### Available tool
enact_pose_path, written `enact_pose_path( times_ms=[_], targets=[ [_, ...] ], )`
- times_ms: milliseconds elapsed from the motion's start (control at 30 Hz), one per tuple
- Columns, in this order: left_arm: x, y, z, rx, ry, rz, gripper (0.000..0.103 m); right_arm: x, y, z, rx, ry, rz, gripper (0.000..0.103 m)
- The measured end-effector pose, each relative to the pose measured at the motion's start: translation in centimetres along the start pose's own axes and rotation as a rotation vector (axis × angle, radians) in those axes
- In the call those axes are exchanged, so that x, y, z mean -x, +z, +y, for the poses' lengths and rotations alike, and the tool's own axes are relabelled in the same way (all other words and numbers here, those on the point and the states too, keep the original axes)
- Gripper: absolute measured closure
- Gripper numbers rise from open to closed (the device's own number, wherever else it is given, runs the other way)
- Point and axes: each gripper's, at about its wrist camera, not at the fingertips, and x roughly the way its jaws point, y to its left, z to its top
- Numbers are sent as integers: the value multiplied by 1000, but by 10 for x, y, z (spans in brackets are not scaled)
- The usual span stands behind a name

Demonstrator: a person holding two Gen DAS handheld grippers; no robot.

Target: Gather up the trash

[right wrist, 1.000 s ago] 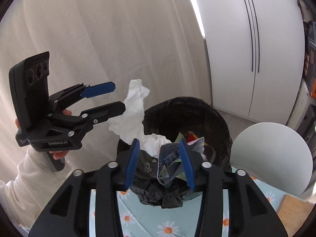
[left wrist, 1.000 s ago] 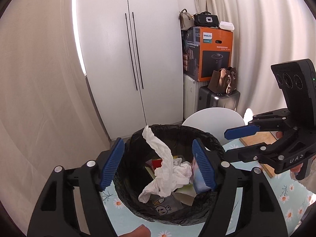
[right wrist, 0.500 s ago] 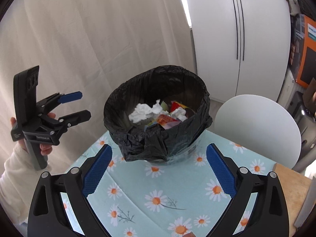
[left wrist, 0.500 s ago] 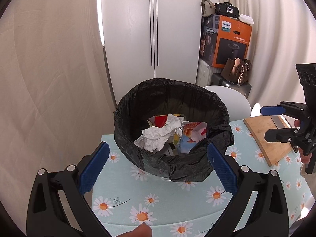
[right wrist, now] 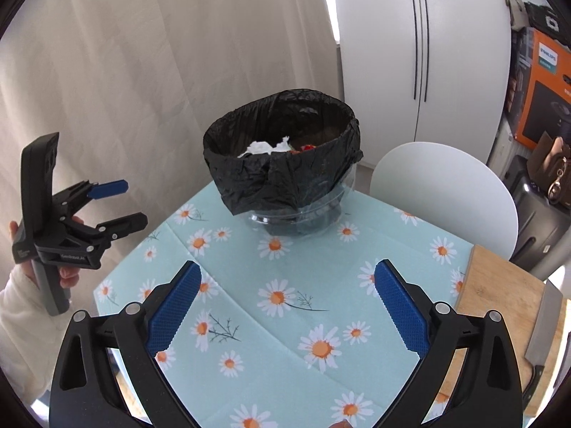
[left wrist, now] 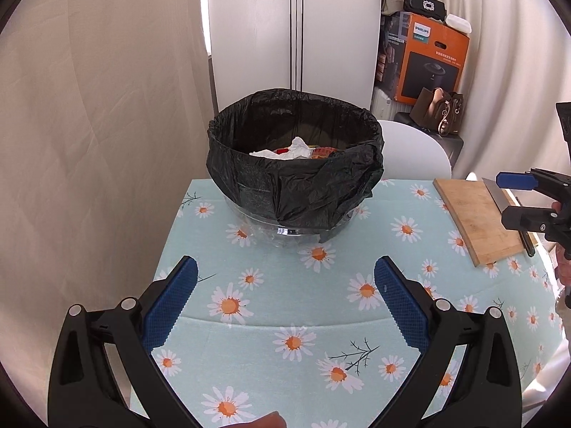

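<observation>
Both tongs backed off, empty; trash bin now ahead.

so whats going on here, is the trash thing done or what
A person holds a gripper in each hand over a daisy-print tablecloth. The left gripper and the right gripper are both open and empty, their jaws just opened. White tissue and colourful wrappers lie inside the black-lined bin. No loose trash shows on the table; a cutting board with a knife sits to the side.
</observation>
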Motion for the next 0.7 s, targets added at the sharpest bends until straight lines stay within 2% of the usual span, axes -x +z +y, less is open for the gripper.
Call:
enact_pose_path(
  times_ms=[167, 333, 700],
  targets=[
    [16, -21, -15, -2, -6, 0, 6, 13, -21, 4, 17, -18, 4, 9],
    [30, -36, -26, -10, 18, 3, 6, 25, -39, 7, 17, -12, 9, 9],
    [54, -51, -30, 11, 54, -3, 6, 41, -62, 20, 39, -17, 17, 9]
  ],
)
